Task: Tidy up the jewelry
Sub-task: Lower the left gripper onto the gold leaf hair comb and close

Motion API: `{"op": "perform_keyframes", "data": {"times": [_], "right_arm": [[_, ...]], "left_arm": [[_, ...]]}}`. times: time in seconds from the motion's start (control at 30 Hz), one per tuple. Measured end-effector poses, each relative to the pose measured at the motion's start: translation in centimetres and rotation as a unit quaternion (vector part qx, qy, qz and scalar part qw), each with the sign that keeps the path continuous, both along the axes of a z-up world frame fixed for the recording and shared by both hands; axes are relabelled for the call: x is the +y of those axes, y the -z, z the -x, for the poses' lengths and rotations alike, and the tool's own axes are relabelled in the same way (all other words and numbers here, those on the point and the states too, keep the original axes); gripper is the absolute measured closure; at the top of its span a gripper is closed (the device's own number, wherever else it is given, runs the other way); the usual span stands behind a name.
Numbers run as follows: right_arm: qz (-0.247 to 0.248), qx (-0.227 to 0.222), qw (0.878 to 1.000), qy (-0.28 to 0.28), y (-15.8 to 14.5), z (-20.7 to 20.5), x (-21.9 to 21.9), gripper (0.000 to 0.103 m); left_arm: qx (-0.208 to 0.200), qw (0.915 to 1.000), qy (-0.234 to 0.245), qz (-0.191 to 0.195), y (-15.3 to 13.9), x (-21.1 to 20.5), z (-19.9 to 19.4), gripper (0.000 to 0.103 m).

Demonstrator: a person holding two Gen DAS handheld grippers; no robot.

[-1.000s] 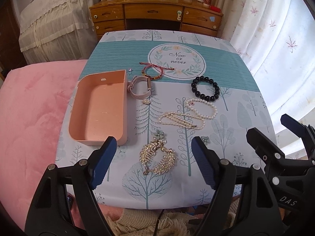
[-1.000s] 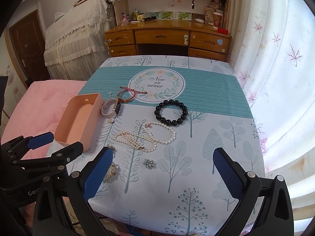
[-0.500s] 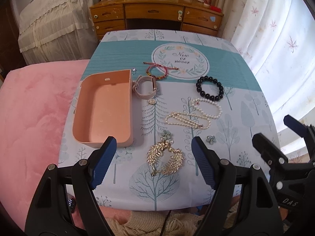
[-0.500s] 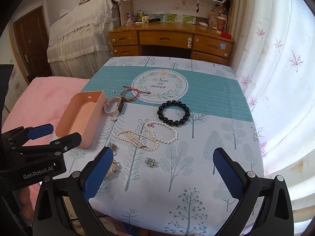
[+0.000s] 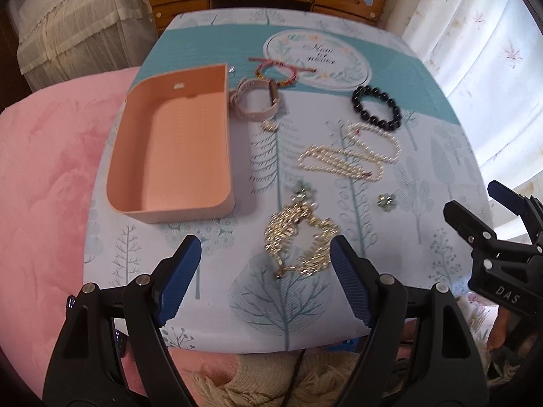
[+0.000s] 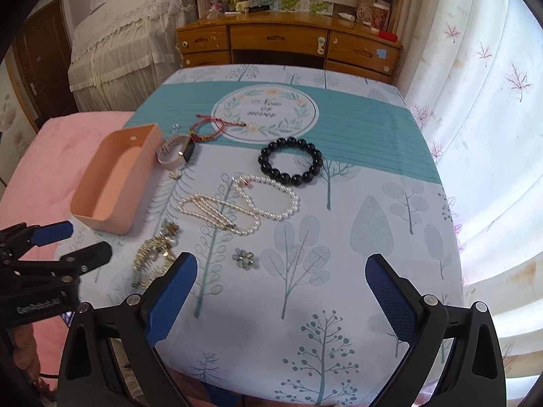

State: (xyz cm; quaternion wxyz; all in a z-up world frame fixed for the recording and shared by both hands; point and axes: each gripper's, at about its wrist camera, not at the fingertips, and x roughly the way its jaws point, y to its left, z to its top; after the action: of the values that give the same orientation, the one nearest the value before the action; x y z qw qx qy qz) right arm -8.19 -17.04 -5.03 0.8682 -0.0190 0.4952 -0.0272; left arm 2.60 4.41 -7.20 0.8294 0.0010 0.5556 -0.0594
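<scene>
An empty pink box (image 5: 176,149) (image 6: 113,179) stands at the table's left. Jewelry lies to its right: a gold necklace (image 5: 298,237) (image 6: 152,257), pearl strands (image 5: 349,159) (image 6: 241,203), a black bead bracelet (image 5: 375,103) (image 6: 290,164), a pink watch (image 5: 254,101) (image 6: 176,152), a red cord bracelet (image 5: 278,69) (image 6: 210,129) and a small flower piece (image 5: 387,200) (image 6: 243,257). My left gripper (image 5: 264,281) is open, low over the near edge, just short of the gold necklace. My right gripper (image 6: 281,300) is open and empty above the near right.
The table wears a tree-print cloth (image 6: 356,210) with a teal band. A pink bed cover (image 5: 44,186) lies to the left, a wooden desk (image 6: 288,44) beyond the table, and white curtains (image 6: 482,101) to the right.
Both grippers have moved forward and lower toward the table. The left one has closed in on the gold necklace and pink box. Both stay open; no jewelry has moved.
</scene>
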Motion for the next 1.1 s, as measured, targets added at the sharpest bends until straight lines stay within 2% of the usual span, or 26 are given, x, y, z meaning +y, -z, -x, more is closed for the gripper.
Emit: {"op": "perform_keyframes", "data": {"times": [0.17,0.3,0.4,0.67,0.9,1.0,1.1], "right_arm": [[-0.032,0.052,0.998,-0.01,3.0,-1.1,-0.5,0.026],[-0.041,0.059,0.997,-0.023,4.1,-1.2,-0.2,0.03],[-0.046,0.063,0.996,-0.037,4.4,-1.3,0.2,0.033],[-0.064,0.08,0.993,-0.053,5.6,-1.6,0.6,0.038],[-0.081,0.079,0.992,-0.06,5.9,-1.7,0.2,0.038],[-0.089,0.08,0.991,-0.068,6.3,-2.0,0.1,0.045],[-0.096,0.08,0.989,-0.072,6.8,-2.2,0.0,0.048]], "left_arm": [[0.026,0.9996,0.004,-0.006,2.3,0.8,-0.7,0.027],[0.059,0.9981,0.013,0.01,4.5,0.8,-0.7,0.028],[0.077,0.9965,0.017,0.027,5.7,0.7,-0.8,0.039],[0.078,0.9961,0.028,0.032,6.3,-0.5,-1.3,0.048],[0.042,0.9928,0.108,0.03,4.7,-4.1,-0.8,0.048],[0.038,0.9875,0.151,0.023,4.8,-6.0,-0.6,0.048],[0.039,0.9842,0.173,0.0,5.3,-7.2,-0.5,0.048]]}}
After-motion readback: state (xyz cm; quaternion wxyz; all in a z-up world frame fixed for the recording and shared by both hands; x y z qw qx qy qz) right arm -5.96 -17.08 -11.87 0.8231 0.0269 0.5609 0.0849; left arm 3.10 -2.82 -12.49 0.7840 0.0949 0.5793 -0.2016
